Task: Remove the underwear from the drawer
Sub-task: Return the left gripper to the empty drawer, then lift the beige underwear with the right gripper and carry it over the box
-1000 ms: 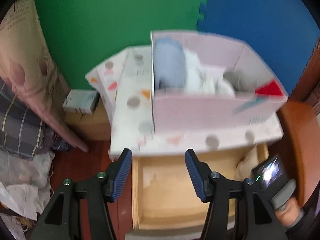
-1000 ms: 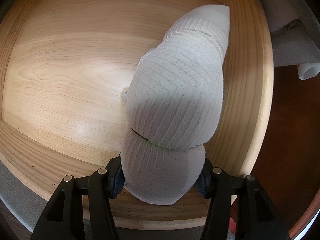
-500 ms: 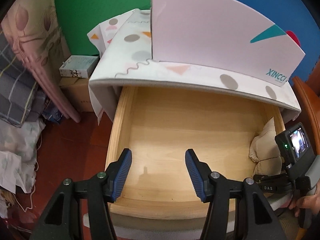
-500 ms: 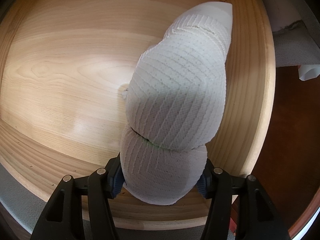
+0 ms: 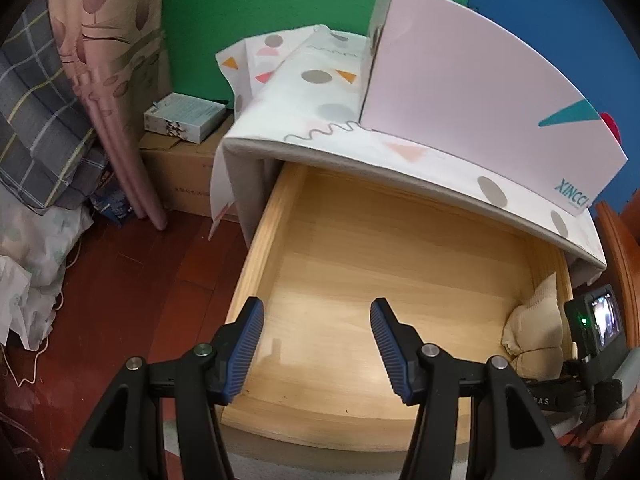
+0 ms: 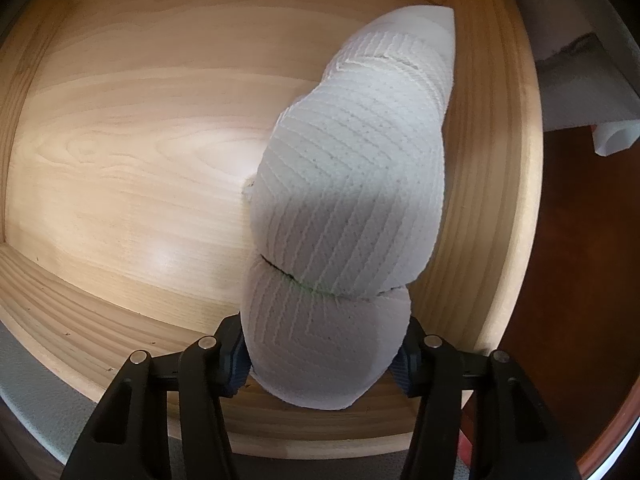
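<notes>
The green and blue foam wall (image 5: 248, 8) backs the scene, with bedding (image 5: 44, 128) heaped at the left on the dark floor (image 5: 132, 280). A patterned cloth (image 5: 320, 120) covers the cabinet top, and a pink box (image 5: 480, 108) stands on it, likely as the place where things from below are collected.

Beneath the top, the wooden drawer (image 5: 256, 248) is pulled well out, so both claws can reach in from the front. Its floor is bare except at the right wall, near the front corner, where the underwear (image 5: 536, 328) lies: a folded, ribbed white bundle (image 6: 344, 200) resting along that side.

The right claw (image 6: 324, 360) is closed on the near end of the bundle, pads pressed into the cloth on both sides, while the far end points toward the back corner. Gripping the end nearest the drawer front probably lets the bundle be lifted straight out without dragging on the wall.

The left claw (image 5: 316, 344) is open and holds nothing, hovering over the drawer's front edge, seemingly waiting.

Compared with half a second ago, the left view has come a little lower and closer to the drawer, and the box has slid toward the upper right of its picture. The right claw's grip and the bundle's pose look unchanged; the lift has not begun.
</notes>
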A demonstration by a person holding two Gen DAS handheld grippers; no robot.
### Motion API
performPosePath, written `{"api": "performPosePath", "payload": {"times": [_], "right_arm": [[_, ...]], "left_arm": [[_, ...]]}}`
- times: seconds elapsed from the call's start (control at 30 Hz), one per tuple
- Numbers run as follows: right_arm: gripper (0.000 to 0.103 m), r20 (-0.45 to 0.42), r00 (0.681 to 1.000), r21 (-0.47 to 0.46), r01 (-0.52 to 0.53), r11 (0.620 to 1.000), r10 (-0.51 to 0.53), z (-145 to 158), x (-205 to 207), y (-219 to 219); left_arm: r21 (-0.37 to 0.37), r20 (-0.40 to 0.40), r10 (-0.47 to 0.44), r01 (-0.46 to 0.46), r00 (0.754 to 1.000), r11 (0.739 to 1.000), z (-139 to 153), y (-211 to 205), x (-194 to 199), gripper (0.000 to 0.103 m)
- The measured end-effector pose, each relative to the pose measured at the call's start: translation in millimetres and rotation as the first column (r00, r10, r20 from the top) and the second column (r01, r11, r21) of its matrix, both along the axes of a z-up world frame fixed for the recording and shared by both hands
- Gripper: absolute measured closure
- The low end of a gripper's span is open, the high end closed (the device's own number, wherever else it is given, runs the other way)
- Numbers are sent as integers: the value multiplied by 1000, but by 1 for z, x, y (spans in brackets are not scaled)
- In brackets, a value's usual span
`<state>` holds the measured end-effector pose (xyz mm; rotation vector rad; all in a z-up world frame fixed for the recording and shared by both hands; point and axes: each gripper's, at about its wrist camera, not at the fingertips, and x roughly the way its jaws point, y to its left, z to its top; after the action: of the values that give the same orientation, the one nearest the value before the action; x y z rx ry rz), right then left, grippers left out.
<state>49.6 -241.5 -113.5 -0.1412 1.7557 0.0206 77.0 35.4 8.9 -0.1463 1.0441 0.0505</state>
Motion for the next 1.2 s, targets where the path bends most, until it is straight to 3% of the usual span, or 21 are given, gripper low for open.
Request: {"api": "performPosePath", "payload": {"times": [0.5,0.87,1.2], "right_arm": [[55,114,992,26,58,998,-61,27,-11,-24],[55,239,959,148,119,982,-152,73,-29,-37],[57,260,941,198,165,966,-214,96,-39,-53]], "left_arm": [[-10,2,-7,7,1000,1000,-1,3,2,46],[1,-5,-22,22,1000,1000,-2,-2,1,46],[4,-6,-22,22,1000,1000,-3,-2,1,46]]}}
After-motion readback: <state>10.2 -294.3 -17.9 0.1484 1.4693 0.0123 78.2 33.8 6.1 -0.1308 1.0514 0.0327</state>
